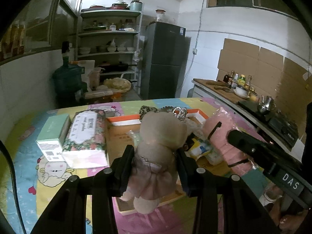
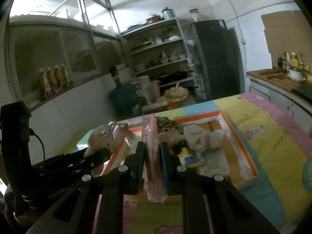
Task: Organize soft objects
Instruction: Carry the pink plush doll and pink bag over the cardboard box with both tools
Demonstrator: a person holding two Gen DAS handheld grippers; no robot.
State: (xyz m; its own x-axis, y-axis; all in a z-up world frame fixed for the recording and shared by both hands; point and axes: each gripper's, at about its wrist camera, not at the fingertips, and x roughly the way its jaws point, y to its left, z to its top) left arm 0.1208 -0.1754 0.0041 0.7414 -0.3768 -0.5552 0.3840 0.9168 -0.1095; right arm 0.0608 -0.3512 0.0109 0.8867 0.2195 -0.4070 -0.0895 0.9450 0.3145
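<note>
My left gripper point(image 1: 154, 154) is shut on a beige plush doll point(image 1: 161, 134) in a pink dress, squeezing its waist above an orange-rimmed cardboard tray point(image 1: 202, 114). The doll wears a silver crown point(image 2: 108, 130). My right gripper point(image 2: 153, 146) is shut on a pink soft pack in clear plastic point(image 2: 153, 136), held upright over the same tray point(image 2: 251, 165). In the left wrist view the right gripper point(image 1: 224, 134) comes in from the right with the pink pack point(image 1: 218, 124). A cream plush point(image 2: 202, 138), a spotted fabric piece point(image 2: 165, 125) and some packets lie in the tray.
A green box point(image 1: 52, 136) and a floral tissue box point(image 1: 85, 136) stand left of the tray on the colourful tablecloth point(image 1: 25, 156). A counter point(image 1: 224, 91) with bottles, a kettle and a stove runs along the right. Shelves, a fridge and a water jug stand behind.
</note>
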